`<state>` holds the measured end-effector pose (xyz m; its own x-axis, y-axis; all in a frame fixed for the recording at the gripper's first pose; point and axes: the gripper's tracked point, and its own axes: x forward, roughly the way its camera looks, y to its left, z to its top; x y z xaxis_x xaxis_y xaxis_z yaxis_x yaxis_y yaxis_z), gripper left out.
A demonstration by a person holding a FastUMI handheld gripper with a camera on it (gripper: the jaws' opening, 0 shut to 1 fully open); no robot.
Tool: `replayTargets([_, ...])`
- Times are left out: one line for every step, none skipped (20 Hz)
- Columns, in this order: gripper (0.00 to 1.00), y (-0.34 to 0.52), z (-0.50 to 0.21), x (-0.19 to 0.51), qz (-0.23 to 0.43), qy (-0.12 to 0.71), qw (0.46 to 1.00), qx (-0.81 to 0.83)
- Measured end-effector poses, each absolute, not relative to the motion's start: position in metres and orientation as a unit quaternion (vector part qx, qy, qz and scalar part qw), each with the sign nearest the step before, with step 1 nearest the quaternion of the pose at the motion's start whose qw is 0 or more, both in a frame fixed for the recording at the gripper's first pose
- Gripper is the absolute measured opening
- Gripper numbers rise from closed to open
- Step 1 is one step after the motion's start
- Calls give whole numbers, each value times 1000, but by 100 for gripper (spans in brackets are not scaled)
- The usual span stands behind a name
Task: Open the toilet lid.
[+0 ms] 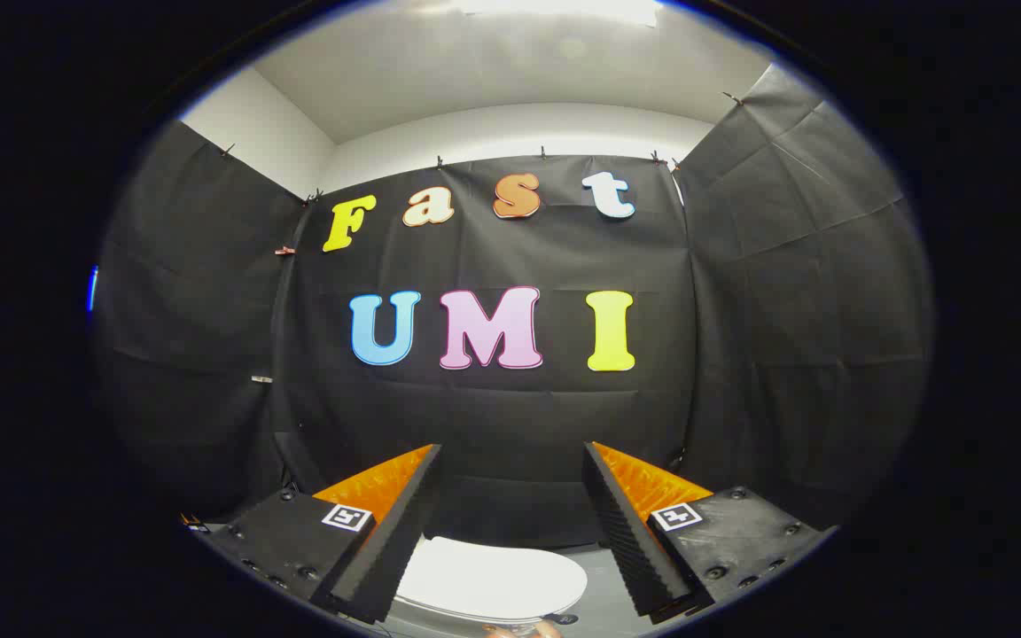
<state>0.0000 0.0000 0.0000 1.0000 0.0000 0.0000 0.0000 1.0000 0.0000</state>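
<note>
Gripper view, looking forward along the two fingers of the claw (510, 461), which stand wide apart with nothing held between them. Low down, between the fingers and beneath their level, lies the white toilet lid (488, 580), closed flat and oval in shape, with its seat edge just visible under it. The fingers are not touching the lid. Pale grey floor (604, 589) shows beside the toilet, near the right-hand finger. Beyond the fingers hangs the black cloth wall (510, 416) of the booth, creased into panels, with a white ceiling (510, 80) above it
</note>
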Motion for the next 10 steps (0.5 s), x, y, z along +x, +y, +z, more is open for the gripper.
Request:
replayTargets([99, -1, 0, 0, -1, -1, 1000, -1])
replayTargets([99, -3, 0, 1, -3, -2, 1000, -2])
replayTargets([99, -4, 0, 3, -5, -4, 1000, -4])
replayTargets([99, -5, -1, 2, -7, -3, 1000, -6])
replayTargets([99, -5, -1, 3, -9, -2, 1000, -7])
replayTargets([99, -4, -2, 3, -7, 0, 1000, -9])
replayTargets([99, -2, -3, 3, -6, 2, 1000, -12])
replayTargets([99, -1, -3, 3, -5, 2, 1000, -16])
replayTargets([99, 0, -3, 3, -4, 1, 1000, -20])
replayTargets([99, 2, -3, 4, -2, 0, 1000, -23])
